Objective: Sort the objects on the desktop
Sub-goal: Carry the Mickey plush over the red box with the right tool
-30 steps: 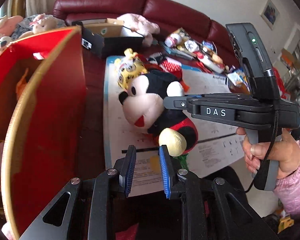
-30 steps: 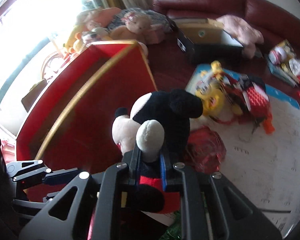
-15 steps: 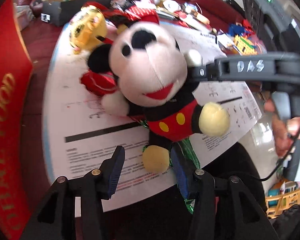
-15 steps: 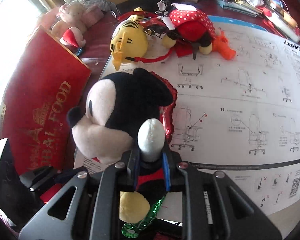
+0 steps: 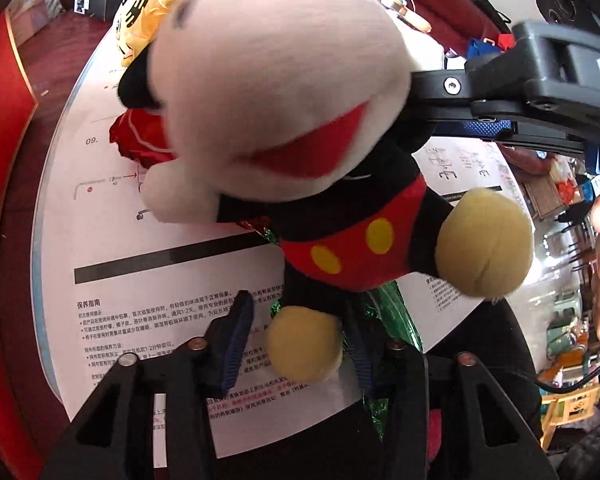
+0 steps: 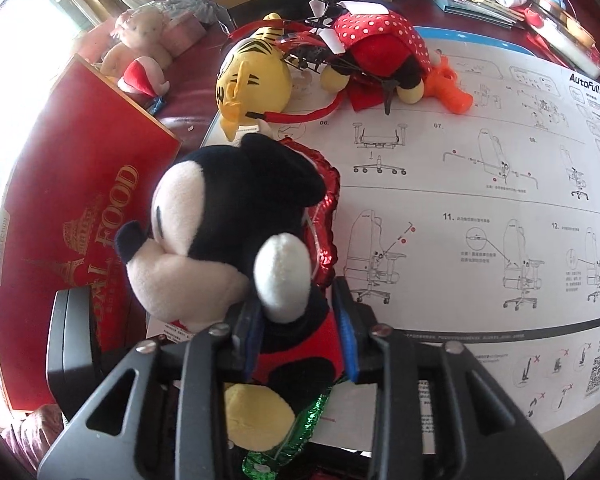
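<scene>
The mouse plush (image 5: 340, 208) sits on the instruction sheet (image 5: 148, 288) spread over the bench (image 6: 188, 120), close to the near edge, with both claws around it. Its long axis runs from the big head, tilted up toward the left wrist camera, down through the red shorts to the yellow feet. The left claw (image 5: 300, 340) comes at it from the foot end: one yellow foot (image 5: 304, 344) lies between the blue pads, which have just been closing a little, yet a gap shows on the left pad's side, so this claw is released and grips nothing. The right claw (image 6: 300, 336) comes from the plush's side and back, its pads either side of the white-gloved arm (image 6: 280, 276) and the torsо below it; these jaws have just been opening and the right pad stands clear of the fabric, so this claw too reads as released, with the toy resting on the paper rather than held. Both hands are about equally near; the left has the narrower part, the foot, already lined up between its pads. Beside the sheet to the left lies the red gift box (image 6: 80, 216), the likely destination, and a crinkled red foil balloon (image 6: 328, 200) touches the plush's back, so a lift may drag it along.
</scene>
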